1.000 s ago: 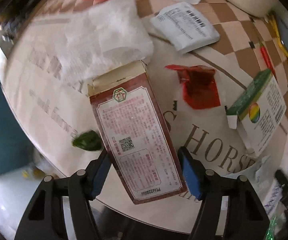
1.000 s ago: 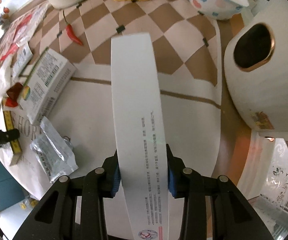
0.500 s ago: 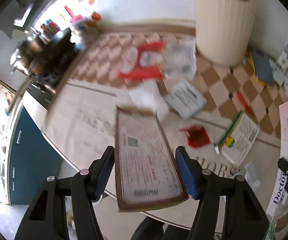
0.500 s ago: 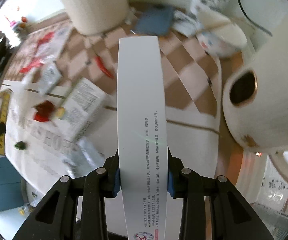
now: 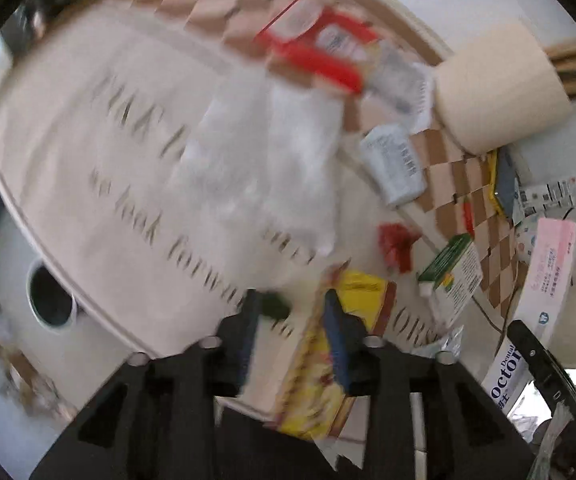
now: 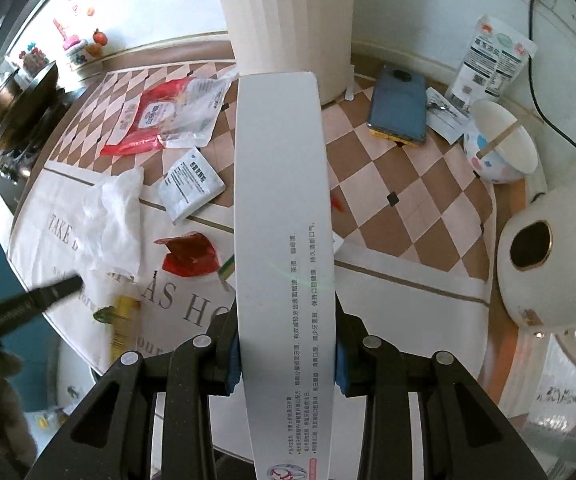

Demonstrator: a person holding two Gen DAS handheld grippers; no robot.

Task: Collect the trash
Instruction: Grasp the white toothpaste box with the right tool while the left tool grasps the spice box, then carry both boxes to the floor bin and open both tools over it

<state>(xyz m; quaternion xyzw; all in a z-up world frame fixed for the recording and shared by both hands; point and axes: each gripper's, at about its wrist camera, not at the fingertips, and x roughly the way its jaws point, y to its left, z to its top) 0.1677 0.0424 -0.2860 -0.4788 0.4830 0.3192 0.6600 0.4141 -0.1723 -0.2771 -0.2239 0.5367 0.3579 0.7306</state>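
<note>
Risk: left hand-held gripper (image 5: 288, 320) pinching the tilted carton (image 5: 312, 364) loosely; right hand-held gripper (image 6: 288, 354) clamps toothpaste box (image 6: 284, 240), whose twelve-o'clock end could swipe the bench (image 6: 400, 184) clutter.

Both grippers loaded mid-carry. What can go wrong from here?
1. The left gripper holds the flat yellow-and-red carton tilted, and the view is motion-blurred; a fast swing may let it slip out.
2. The right gripper pinches the long white toothpaste box near one end, so the far end could sweep into the ribbed white container or the phone.
</note>
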